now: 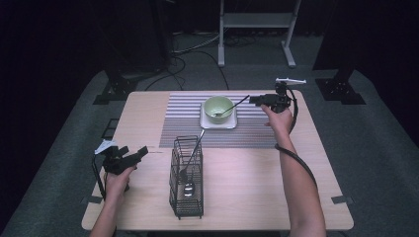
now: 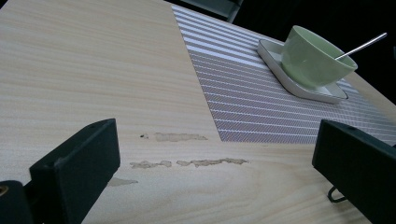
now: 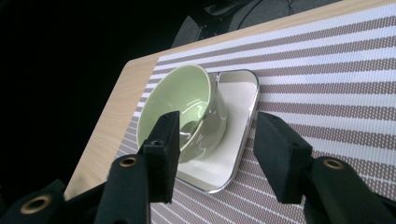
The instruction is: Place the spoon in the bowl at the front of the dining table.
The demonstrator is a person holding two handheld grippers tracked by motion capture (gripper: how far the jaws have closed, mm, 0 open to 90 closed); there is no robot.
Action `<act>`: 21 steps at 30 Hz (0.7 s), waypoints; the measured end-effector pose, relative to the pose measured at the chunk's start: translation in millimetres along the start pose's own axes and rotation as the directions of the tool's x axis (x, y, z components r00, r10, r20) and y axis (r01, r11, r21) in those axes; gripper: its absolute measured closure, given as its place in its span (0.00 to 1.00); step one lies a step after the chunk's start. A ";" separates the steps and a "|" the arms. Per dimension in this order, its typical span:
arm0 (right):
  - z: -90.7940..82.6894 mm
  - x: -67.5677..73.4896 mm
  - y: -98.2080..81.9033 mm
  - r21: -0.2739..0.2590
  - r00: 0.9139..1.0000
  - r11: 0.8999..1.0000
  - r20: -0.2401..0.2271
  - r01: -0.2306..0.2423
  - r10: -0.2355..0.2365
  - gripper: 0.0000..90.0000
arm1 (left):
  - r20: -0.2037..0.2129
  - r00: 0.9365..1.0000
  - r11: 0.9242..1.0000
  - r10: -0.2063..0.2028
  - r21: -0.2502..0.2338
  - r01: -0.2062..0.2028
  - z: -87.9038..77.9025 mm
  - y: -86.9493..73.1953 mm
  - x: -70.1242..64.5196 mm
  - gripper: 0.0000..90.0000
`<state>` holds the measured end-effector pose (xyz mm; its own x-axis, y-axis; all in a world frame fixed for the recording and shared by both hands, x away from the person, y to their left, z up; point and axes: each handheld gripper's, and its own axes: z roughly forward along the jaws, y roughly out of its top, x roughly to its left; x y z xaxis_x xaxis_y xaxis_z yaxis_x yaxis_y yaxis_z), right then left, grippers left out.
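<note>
Thin silver metal spoon [image 1: 232, 105] resting in the pale green round bowl [image 1: 218, 107], just above the middle of the high view. Scoop end down inside the bowl. Long handle leaning over the rim, tilted up and pointing to the upper right, toward the right gripper [image 1: 254, 100]. Same handle poking out past the bowl [image 2: 313, 58] at the upper right of the left gripper view, spoon [image 2: 362, 45] slanting up to the right.

Right gripper held near the end of the handle, black jaws apart, nothing pinched. In the right gripper view, right gripper [image 3: 217, 126] spread wide with the bowl [image 3: 182, 107] seen past the gap. Left gripper [image 1: 142, 152] low at the left of the high view, over bare wood. Left gripper [image 2: 217, 140] wide apart too, with nothing in it.

Bowl sitting on a small white square plate [image 1: 217, 123]. Plate lying on a grey and white striped place mat [image 1: 183, 118]. Tall black wire basket [image 1: 187, 197] standing near the bottom middle, well apart from the bowl, with more shiny spoons [image 1: 190, 168] leaning inside.

All of it on a light wooden table [image 1: 247, 182]. Grey carpet floor [image 1: 375, 143] around the table. White metal stand [image 1: 257, 19] and black cables [image 1: 197, 49] at the top. Dark room behind.
</note>
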<state>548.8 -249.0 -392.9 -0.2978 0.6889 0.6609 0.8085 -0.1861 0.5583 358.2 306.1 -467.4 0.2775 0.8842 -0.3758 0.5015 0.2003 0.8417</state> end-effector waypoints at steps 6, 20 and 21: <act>-9.5 -4.4 -2.6 0.001 1.000 1.000 -0.007 0.005 -0.005 0.50 | -0.001 1.000 1.000 0.004 0.004 -0.004 0.9 -0.5 0.8 0.00; -20.9 4.1 -11.0 0.028 0.998 0.998 -0.038 0.052 -0.051 0.47 | -0.004 1.000 1.000 0.003 0.006 -0.003 0.9 -0.9 0.3 0.00; -20.6 4.6 -11.7 0.030 0.998 0.998 -0.043 0.049 -0.048 0.47 | -0.004 1.000 1.000 0.003 0.005 -0.003 0.9 -0.9 0.3 0.00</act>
<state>527.5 -258.0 -386.1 -0.3575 0.6662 0.6545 0.8079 -0.1310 0.5745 358.6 305.9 -468.6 0.2757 0.8863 -0.3721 0.5048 0.1959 0.8407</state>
